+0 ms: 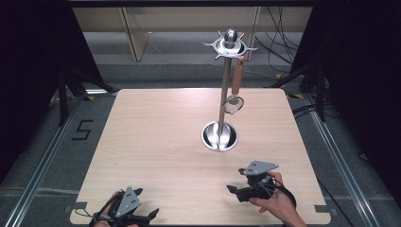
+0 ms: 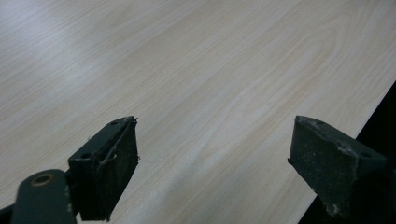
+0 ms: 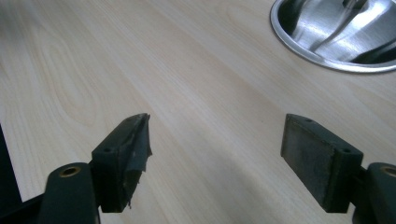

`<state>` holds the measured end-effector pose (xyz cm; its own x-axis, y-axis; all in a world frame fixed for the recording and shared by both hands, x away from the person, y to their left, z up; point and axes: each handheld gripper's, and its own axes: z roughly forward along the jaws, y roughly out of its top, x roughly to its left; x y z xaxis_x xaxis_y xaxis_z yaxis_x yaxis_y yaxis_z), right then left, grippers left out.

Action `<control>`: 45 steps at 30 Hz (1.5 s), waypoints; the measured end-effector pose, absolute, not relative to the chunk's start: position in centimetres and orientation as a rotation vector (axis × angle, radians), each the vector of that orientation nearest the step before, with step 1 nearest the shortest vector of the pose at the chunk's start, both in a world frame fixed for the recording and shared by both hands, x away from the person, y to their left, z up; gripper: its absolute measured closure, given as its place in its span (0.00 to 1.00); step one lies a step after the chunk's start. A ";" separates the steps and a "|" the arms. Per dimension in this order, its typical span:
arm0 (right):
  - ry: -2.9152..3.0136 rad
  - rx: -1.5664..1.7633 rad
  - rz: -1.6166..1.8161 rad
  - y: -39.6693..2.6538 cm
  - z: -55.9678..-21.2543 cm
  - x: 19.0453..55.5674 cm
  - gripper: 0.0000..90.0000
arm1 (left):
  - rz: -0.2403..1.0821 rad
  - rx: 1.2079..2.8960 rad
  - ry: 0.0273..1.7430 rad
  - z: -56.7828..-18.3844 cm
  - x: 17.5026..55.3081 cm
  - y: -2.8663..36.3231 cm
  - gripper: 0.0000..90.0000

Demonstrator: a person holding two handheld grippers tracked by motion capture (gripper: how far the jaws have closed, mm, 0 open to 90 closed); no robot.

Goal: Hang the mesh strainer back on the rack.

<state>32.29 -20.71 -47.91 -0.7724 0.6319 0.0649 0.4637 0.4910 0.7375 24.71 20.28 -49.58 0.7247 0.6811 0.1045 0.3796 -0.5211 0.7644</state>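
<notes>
A steel utensil stand (image 1: 222,94) rises from a round bowl-like base (image 1: 219,136) in the middle right of the wooden table (image 1: 156,142). From a hook on its top ring (image 1: 230,45) hangs a small strainer (image 1: 233,104) with a wooden handle (image 1: 238,75). My right gripper (image 1: 234,190) lies low near the front right, held by a hand (image 1: 276,204), open with nothing between its jaws. In the right gripper view the open gripper (image 3: 217,144) faces the base's rim (image 3: 327,60). My left gripper (image 1: 150,216) sits at the front left edge, also open and empty (image 2: 215,149).
The table's front edge is close beside the left gripper (image 2: 345,126). Dark curtains flank the table, with cables (image 1: 279,38) on the floor behind. A floor rail (image 1: 42,161) runs along the left side.
</notes>
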 end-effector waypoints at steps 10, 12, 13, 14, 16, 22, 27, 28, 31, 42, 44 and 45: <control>2.481 0.984 1.150 -21.2 -48.5 31.8 0.18 | 0.515 2.173 0.797 -49.6 24.7 20.3 0.16; 2.492 0.992 1.151 -21.3 -48.5 31.7 0.19 | 0.494 2.168 0.817 -49.6 24.6 20.2 0.16; 2.495 0.970 1.161 -21.3 -48.5 31.7 0.19 | 0.500 2.165 0.815 -49.6 24.6 20.2 0.16; 2.494 1.006 1.150 -21.4 -48.5 31.5 0.19 | 0.499 2.167 0.813 -49.6 24.6 20.2 0.16; 2.476 0.983 1.151 -21.5 -48.6 31.5 0.19 | 0.498 2.172 0.810 -49.6 24.7 20.3 0.16; 2.485 0.998 1.147 -21.8 -48.6 31.0 0.20 | 0.496 2.187 0.803 -49.5 24.7 20.4 0.16; 2.489 0.986 1.141 -21.9 -48.8 30.6 0.20 | 0.522 2.197 0.776 -49.5 24.8 20.5 0.16; 2.493 0.991 1.125 -21.9 -48.8 30.5 0.20 | 0.521 2.197 0.776 -49.5 24.8 20.5 0.16; 2.492 0.975 1.131 -21.9 -48.8 30.2 0.20 | 0.520 2.195 0.780 -49.5 24.8 20.5 0.16; 2.496 0.964 1.118 -22.1 -48.9 29.9 0.21 | 0.524 2.198 0.775 -49.5 24.8 20.5 0.16; 2.497 0.955 1.106 -22.1 -49.0 29.9 0.21 | 0.524 2.198 0.775 -49.5 24.8 20.5 0.16; 2.491 0.955 1.102 -22.1 -48.9 29.9 0.21 | 0.524 2.197 0.776 -49.5 24.8 20.5 0.16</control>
<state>29.90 -22.06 -48.92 -0.7523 0.6581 0.0304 0.4653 0.4981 0.7317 24.84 20.48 -49.49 0.7345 0.6667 0.1269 0.3667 -0.5471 0.7525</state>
